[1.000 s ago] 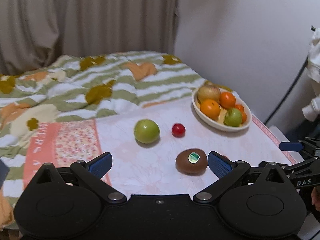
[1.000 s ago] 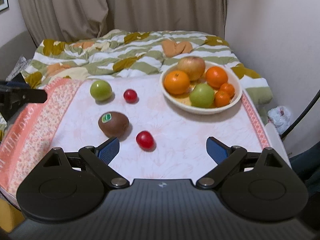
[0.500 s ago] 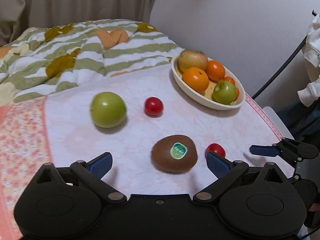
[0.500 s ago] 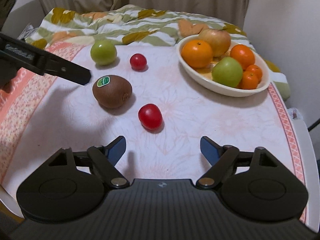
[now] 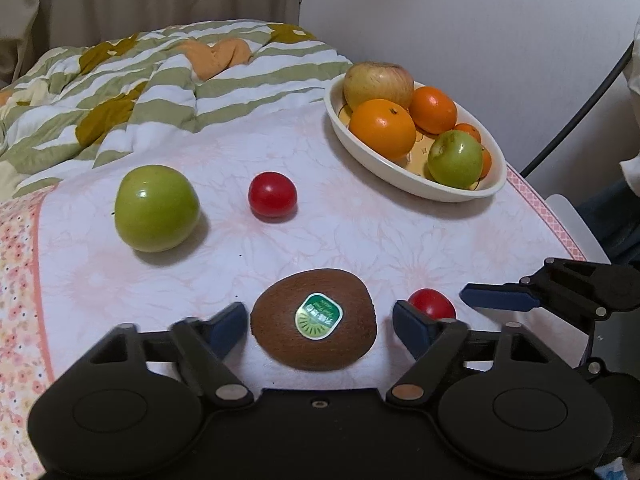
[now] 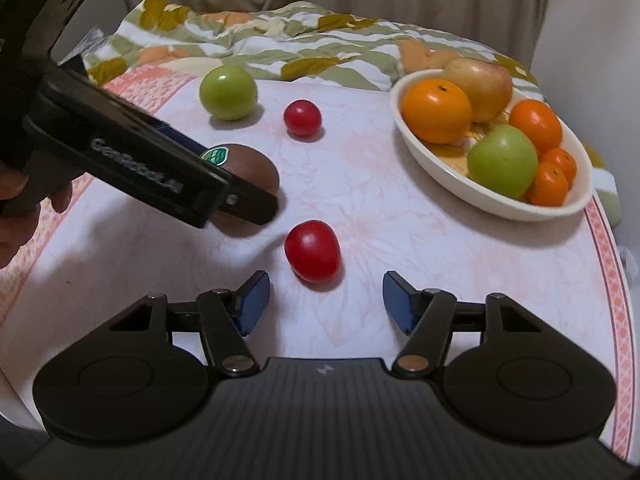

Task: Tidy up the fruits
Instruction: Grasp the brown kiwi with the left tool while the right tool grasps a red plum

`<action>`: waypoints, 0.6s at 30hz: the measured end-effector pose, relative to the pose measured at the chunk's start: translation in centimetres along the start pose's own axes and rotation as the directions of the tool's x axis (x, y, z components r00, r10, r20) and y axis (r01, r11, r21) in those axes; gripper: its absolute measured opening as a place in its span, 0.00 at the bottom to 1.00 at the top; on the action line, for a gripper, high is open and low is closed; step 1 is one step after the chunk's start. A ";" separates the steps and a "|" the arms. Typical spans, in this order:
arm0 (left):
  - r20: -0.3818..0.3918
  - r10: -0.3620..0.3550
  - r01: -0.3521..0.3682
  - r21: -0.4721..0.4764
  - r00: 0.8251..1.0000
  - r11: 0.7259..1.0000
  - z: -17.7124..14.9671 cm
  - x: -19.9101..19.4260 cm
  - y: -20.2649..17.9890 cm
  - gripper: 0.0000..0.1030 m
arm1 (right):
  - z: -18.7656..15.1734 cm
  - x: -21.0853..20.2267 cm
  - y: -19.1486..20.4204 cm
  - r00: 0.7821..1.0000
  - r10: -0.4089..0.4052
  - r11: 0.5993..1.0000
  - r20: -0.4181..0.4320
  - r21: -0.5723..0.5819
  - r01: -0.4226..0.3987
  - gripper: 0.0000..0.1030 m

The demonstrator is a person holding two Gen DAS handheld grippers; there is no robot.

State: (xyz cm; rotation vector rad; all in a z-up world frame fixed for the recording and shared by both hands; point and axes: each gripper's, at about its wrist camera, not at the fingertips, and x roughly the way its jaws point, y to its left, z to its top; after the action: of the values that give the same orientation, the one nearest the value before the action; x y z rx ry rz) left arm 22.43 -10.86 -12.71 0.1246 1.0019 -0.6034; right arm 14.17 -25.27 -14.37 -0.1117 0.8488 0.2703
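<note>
A brown kiwi [image 5: 314, 320] with a green sticker lies on the white cloth between the fingers of my left gripper [image 5: 320, 326]. Its jaws are closing; the left pad [image 5: 228, 326] is almost at the skin, while the right pad stands a little off. In the right wrist view the same left gripper [image 6: 160, 168] covers part of the kiwi [image 6: 256, 166]. My right gripper [image 6: 326, 302] is low over the cloth, jaws closing, with nothing between them. A red tomato [image 6: 313, 250] sits just beyond its fingertips. One of its fingers [image 5: 500, 298] shows beside that tomato [image 5: 432, 304].
A white oval bowl [image 5: 452, 194] [image 6: 500, 207] at the right holds oranges, an apple and a green fruit. A loose green apple [image 5: 157, 208] and a second tomato [image 5: 273, 199] lie further back. A striped quilt [image 5: 160, 80] lies behind. The table's pink-trimmed edge [image 6: 612, 264] runs on the right.
Both grippers have sunk toward the table and their jaws have narrowed. The left one has come around the kiwi; the right one has drawn up to the near tomato.
</note>
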 end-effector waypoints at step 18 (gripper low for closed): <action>0.019 0.063 -0.062 -0.026 0.998 0.998 -1.2 -1.9 1.5 0.66 | 1.1 0.8 0.5 0.999 0.034 0.998 0.014 -0.050 -0.033 0.44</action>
State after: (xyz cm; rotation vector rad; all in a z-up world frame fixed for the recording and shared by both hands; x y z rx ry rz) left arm 21.58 -8.36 -12.08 0.1269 0.9824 -0.5337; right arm 15.37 -24.42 -14.25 -0.1413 0.8306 0.3235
